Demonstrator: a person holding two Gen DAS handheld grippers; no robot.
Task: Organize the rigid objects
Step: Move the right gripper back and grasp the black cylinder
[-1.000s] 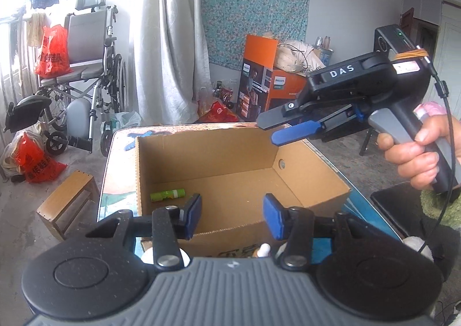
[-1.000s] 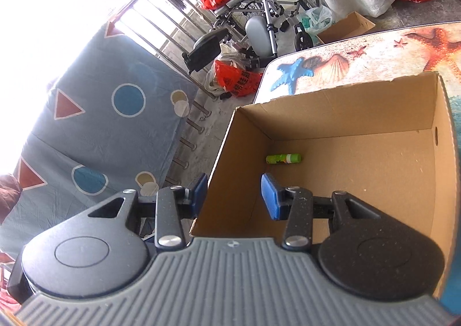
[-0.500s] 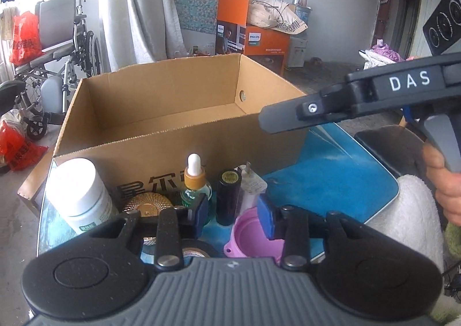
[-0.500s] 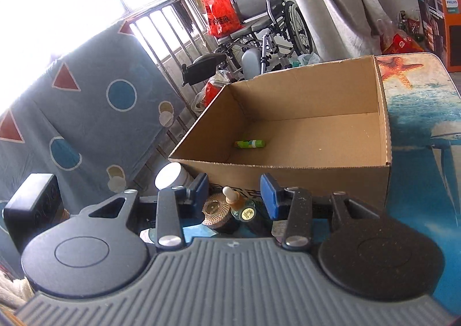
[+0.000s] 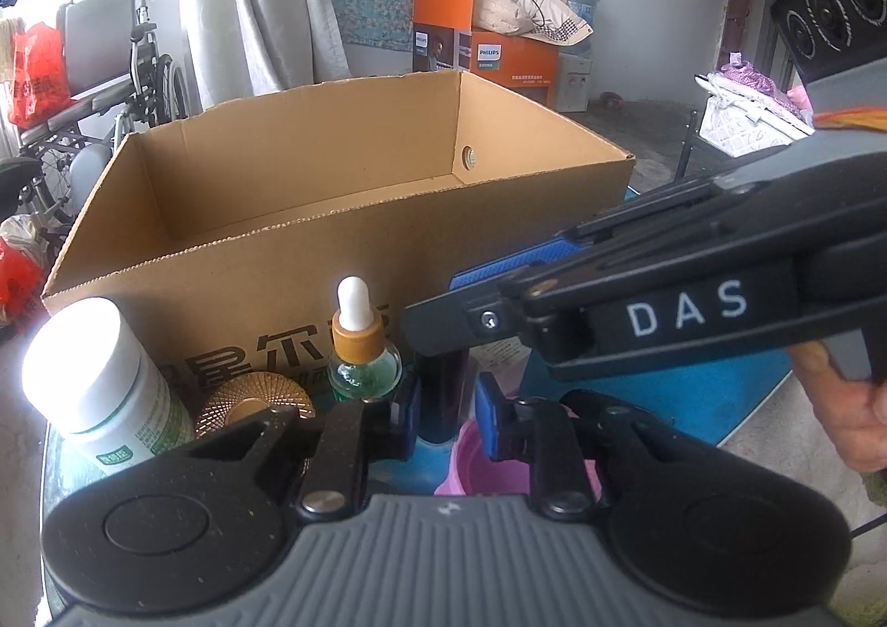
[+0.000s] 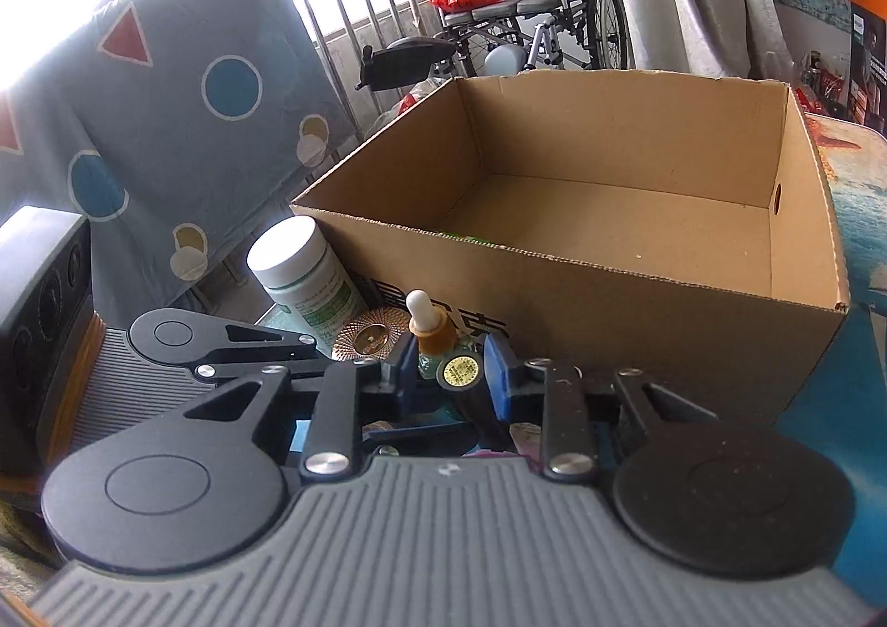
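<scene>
An open cardboard box (image 5: 355, 261) (image 6: 665, 294) stands on the blue table. In front of it stand a white-capped jar (image 5: 100, 383) (image 6: 302, 272), a gold ridged lid (image 5: 252, 399) (image 6: 377, 336), a green dropper bottle (image 5: 363, 350) (image 6: 429, 330) and a dark bottle (image 5: 443, 388) with a gold-sticker top (image 6: 460, 371). My left gripper (image 5: 446, 419) is open with the dark bottle between its pads. My right gripper (image 6: 450, 369) is open around the same bottle's top; it also shows in the left wrist view (image 5: 477, 294). A sliver of green object (image 6: 471, 238) shows inside the box.
A pink bowl (image 5: 488, 466) lies right under my left gripper. A wheelchair (image 6: 543, 17), a patterned blue cloth (image 6: 166, 128) on a railing, curtains and orange boxes (image 5: 488, 56) surround the table. A black speaker (image 6: 39, 322) sits at the left.
Both grippers have dropped from over the box to the row of items in front of it, closing in on the dark bottle. The right gripper now crosses low in front of the left.
</scene>
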